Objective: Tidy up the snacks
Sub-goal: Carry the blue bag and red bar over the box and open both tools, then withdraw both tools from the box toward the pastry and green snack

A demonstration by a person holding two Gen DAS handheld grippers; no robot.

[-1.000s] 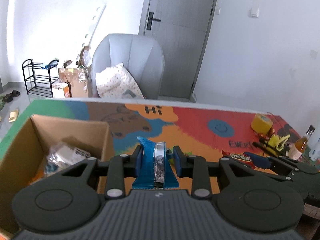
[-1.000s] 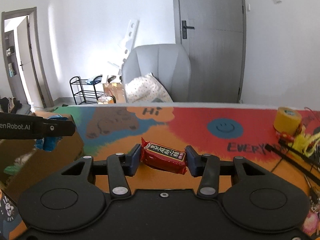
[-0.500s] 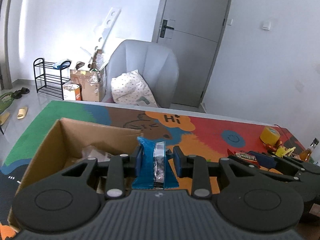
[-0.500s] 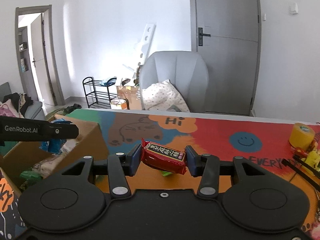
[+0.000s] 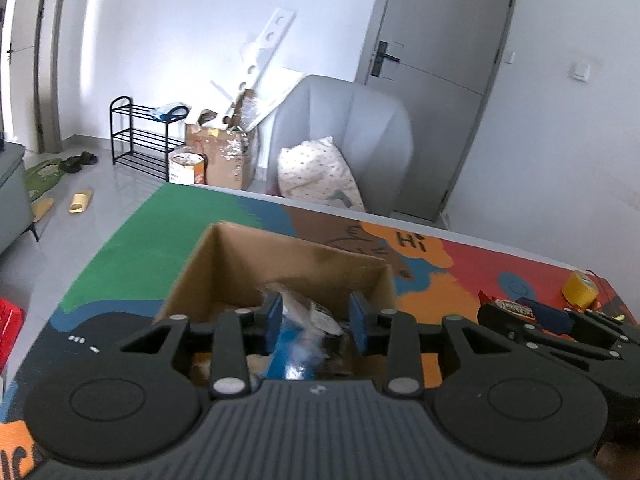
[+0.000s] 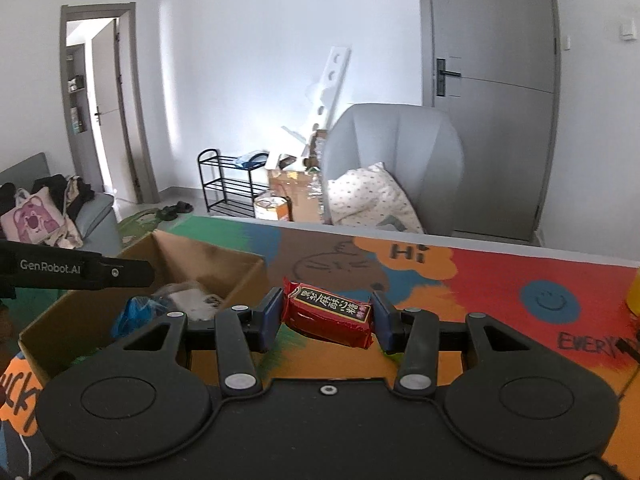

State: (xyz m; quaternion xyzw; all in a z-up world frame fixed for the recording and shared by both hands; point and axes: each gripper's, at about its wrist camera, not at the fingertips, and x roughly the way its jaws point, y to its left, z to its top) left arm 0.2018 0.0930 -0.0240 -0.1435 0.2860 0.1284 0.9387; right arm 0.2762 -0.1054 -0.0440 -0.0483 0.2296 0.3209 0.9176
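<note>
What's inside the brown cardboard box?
In the cardboard box lie a blue packet and a crinkly clear-and-white wrapper. The box's near wall and the right claw hide the bottom, so anything deeper can't be seen.

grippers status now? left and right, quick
Left gripper: fingers just opened over the box; blue snack between them, blurred, apparently released.
Right gripper: shut on the red snack.
</note>
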